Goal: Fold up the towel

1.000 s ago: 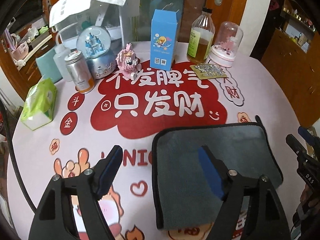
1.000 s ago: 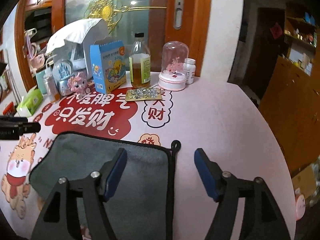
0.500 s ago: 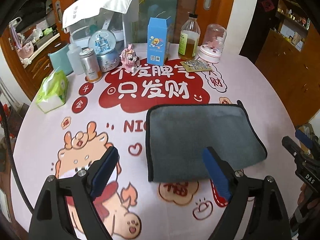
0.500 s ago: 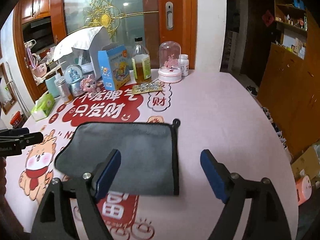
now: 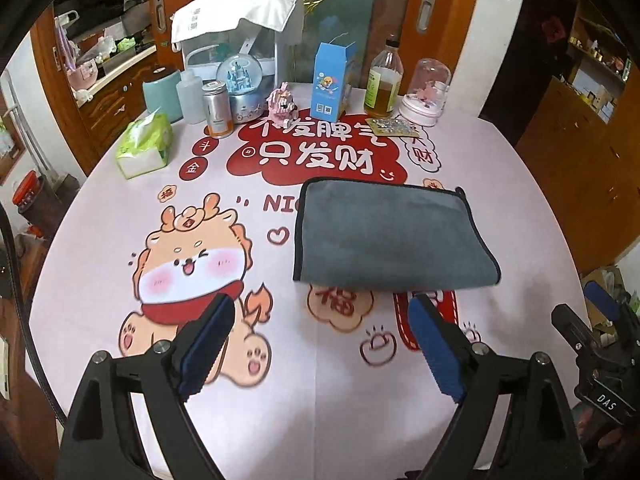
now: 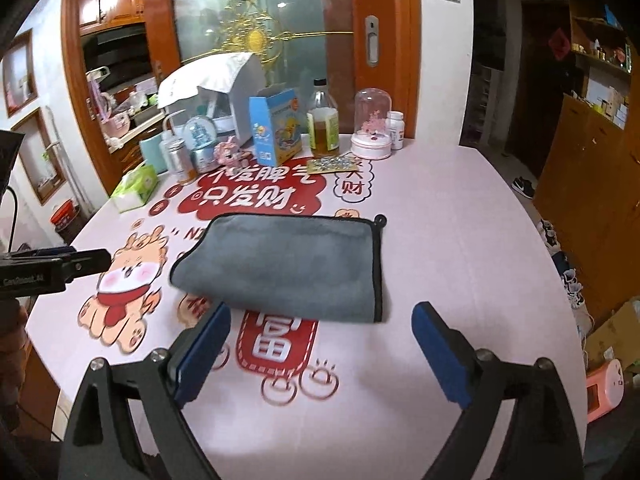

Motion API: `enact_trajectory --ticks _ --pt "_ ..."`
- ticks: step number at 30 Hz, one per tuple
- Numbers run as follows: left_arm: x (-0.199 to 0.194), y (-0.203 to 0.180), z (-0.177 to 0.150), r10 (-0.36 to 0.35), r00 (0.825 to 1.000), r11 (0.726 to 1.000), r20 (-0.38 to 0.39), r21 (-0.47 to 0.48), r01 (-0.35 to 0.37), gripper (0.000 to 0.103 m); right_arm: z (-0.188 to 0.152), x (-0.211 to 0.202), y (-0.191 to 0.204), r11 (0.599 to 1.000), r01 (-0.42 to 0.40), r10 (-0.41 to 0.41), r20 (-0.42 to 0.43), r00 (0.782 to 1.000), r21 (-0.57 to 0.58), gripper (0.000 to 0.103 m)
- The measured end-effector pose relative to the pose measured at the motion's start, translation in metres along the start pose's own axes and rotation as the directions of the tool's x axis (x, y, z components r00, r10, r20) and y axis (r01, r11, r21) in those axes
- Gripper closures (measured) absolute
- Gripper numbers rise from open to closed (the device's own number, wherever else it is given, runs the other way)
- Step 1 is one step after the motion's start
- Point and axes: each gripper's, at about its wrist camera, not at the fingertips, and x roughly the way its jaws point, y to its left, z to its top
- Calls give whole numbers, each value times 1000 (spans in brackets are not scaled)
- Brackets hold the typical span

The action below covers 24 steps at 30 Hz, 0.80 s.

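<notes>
Lying flat near the middle of the table [image 5: 500, 152], the towel [image 5: 388, 236] is a grey rectangle with dark piping, its rounded doubled edge toward the person, so to my eye the fold looks made. Both claws hang above the near side, clear of the cloth: the left gripper [image 5: 320, 344] has its jaws spread wide and holds nothing, and the right gripper [image 6: 320, 350] is just as wide and empty.

What might spoil it from here, I'd judge, is another fold: a pad catching only the top layer would peel it back, and a sideways drag would skew the edges or bunch the printed cloth beneath.

Containers stand along the far edge. The bottle [image 5: 383, 80] is about a third full of amber liquid. The glass dome [image 5: 428, 90] covers a small pink ornament, the snow globe [image 5: 239, 74] a tiny castle. The tissue pack [image 5: 144, 146] shows a sheet at its top. The blue carton [image 5: 332, 78] has its flap up; contents hidden.
</notes>
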Motion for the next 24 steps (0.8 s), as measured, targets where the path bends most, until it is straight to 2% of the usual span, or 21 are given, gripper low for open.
enact_trajectory --ticks 9,16,24 --pt "-42 -21 -33 -8 1000 999 11 50 8 15 -17 -45 10 999 -43 41 -78 996 -33 10" --pt "-63 -40 -46 -19 1000 998 7 65 18 15 -20 -77 16 998 -60 56 -128 990 -25 10" --pt "-79 -69 -56 11 999 995 34 100 -15 15 -25 -95 23 998 -63 61 -148 987 -10 10"
